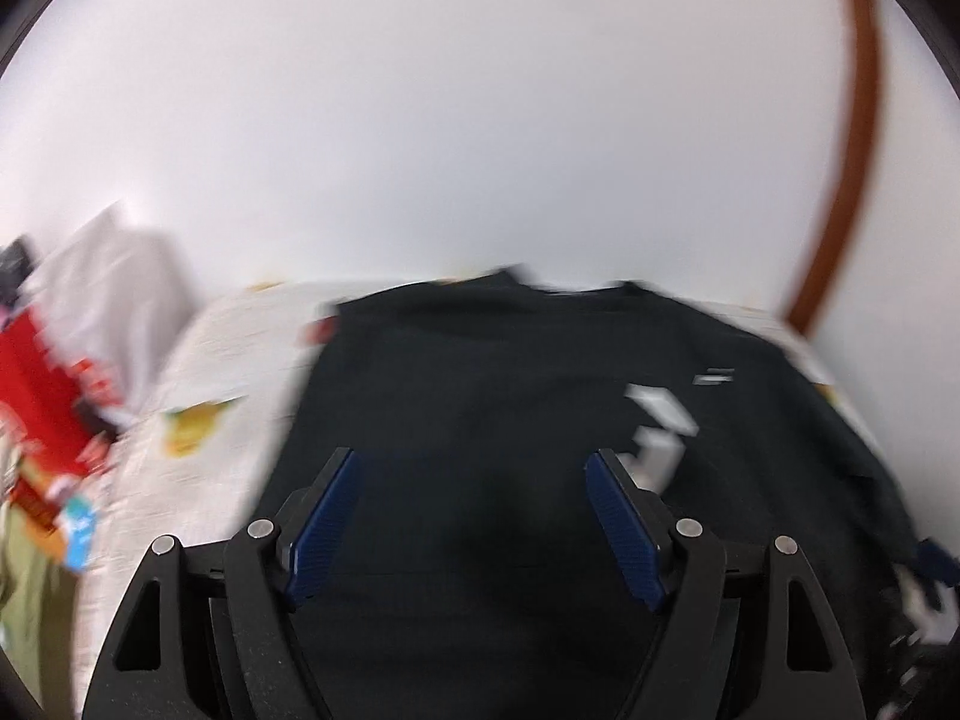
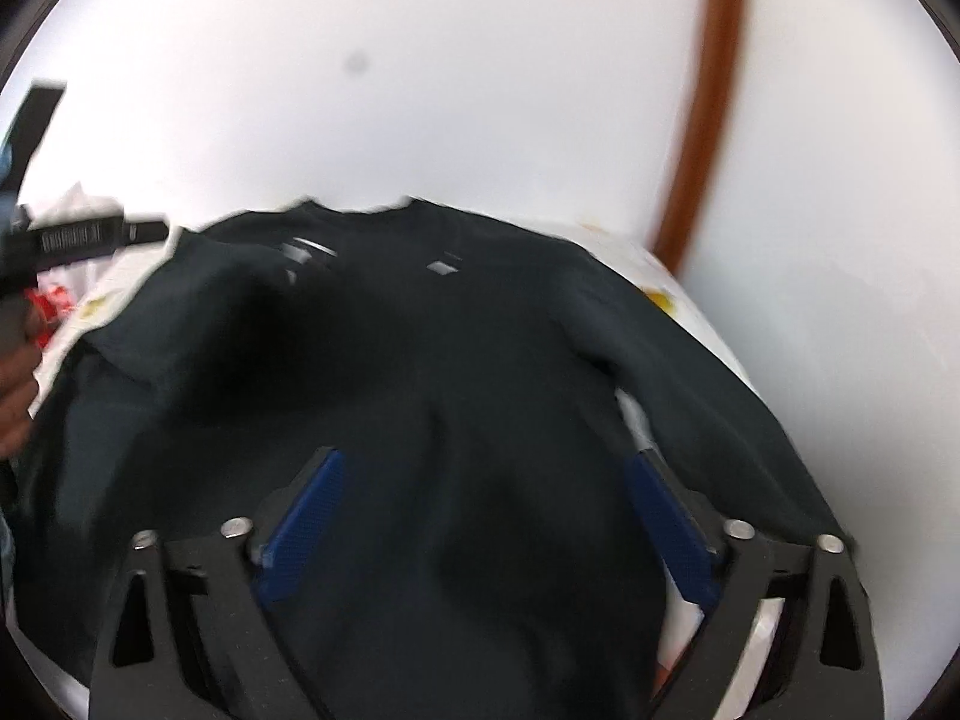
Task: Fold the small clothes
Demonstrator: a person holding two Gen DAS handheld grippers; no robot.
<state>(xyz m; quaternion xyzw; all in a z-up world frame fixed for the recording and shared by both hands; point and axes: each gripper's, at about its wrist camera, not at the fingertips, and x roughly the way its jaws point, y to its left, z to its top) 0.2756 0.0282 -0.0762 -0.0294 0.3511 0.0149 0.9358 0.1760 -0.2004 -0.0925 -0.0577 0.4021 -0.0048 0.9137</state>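
One dark garment [image 1: 510, 396] is lying spread over the pale printed worktop [image 1: 240, 330], its far edge nearing the white wall [image 1: 450, 120], its right side draping past the worktop's edge. Bare cloth is showing only at left, beside one cluttered heap of red packaging [image 1: 42, 396]. One brown strip [image 1: 858, 120] is running up the wall. Left gripper [image 1: 474, 456]: jaws standing apart, nothing clamped, garment lying directly beneath. Right gripper [image 2: 486, 462]: jaws apart, hovering over the garment's lower middle, one hand [image 2: 18, 378] showing at left.

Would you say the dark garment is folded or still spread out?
Mostly spread: the dark garment lies open across the table, neckline and one sleeve showing.
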